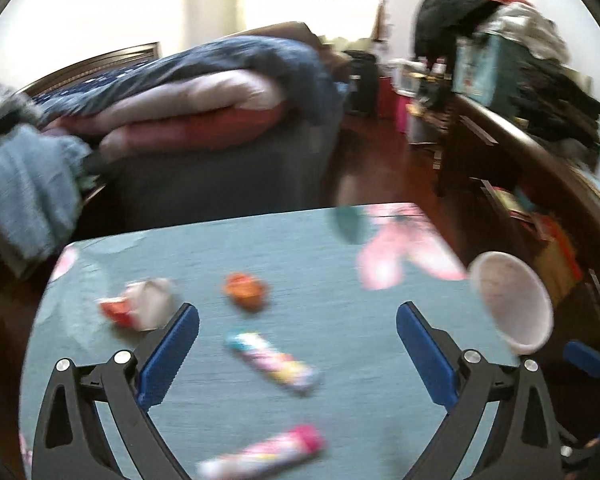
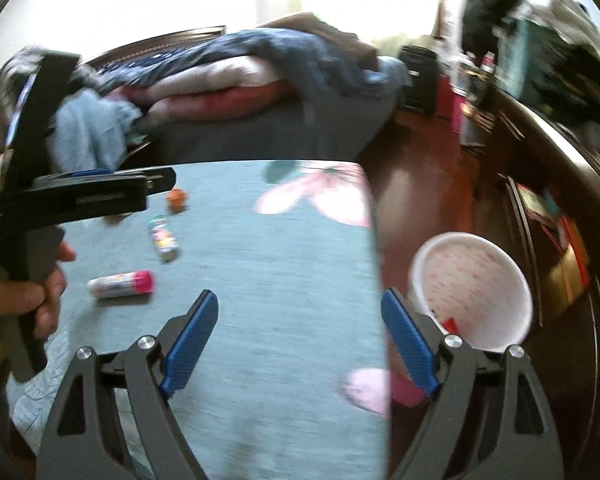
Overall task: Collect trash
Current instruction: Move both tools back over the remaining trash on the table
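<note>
Wrappers [image 1: 274, 362]: motion-blurred; print unreadable.
Crumpled piece [image 1: 140, 306]: partly behind the left gripper's finger [image 1: 168, 354].
White tub [image 2: 474, 286]: contents indistinct; near rim hidden by a blue pad [image 2: 410, 348].
Person's hand [image 2: 24, 300]: cut off at the left edge.
Dresser clutter [image 1: 540, 92]: smeared, unidentifiable.

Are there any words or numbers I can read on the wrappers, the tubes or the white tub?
None can be read; both views are blurred.
Pink-capped tube: colourful print, too blurred.
Other tube: patterned label, too blurred.
White tub: reddish marks inside, not legible.
Red and white wrapper: no letters legible.
Orange wrapper: no print legible.
Teal box on the shelf: print too blurred.
</note>
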Tool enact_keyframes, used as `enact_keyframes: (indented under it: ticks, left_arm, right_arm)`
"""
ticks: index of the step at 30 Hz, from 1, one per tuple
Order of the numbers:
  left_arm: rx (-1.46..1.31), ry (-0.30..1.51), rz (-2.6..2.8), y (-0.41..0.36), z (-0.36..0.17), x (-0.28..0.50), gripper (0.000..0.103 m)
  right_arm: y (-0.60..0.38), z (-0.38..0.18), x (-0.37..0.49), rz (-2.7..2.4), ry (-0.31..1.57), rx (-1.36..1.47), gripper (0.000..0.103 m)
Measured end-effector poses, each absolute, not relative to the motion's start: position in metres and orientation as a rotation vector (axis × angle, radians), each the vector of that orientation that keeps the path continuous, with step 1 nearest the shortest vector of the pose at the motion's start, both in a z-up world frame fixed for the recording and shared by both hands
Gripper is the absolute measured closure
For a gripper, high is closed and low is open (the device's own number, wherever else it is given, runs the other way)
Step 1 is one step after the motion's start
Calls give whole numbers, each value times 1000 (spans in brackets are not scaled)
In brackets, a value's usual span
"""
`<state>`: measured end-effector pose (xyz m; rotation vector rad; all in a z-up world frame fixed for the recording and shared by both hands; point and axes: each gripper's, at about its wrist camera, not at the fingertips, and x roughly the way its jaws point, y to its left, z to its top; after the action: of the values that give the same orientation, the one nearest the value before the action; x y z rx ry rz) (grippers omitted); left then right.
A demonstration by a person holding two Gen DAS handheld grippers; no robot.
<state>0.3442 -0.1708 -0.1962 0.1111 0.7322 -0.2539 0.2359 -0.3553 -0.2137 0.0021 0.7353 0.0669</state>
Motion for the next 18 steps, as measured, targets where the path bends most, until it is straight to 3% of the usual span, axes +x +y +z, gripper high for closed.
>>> enact_keyframes:
  ticks: [10,18]
  left_arm:
    - [87,794,-133,-74,-232,405,4]
    - [48,879,-189,-54,-265,440,4]
  right_arm:
    - [-279,-221,286,173,782,-141,18]
    - [-246,-250,353,239,902,-104,18]
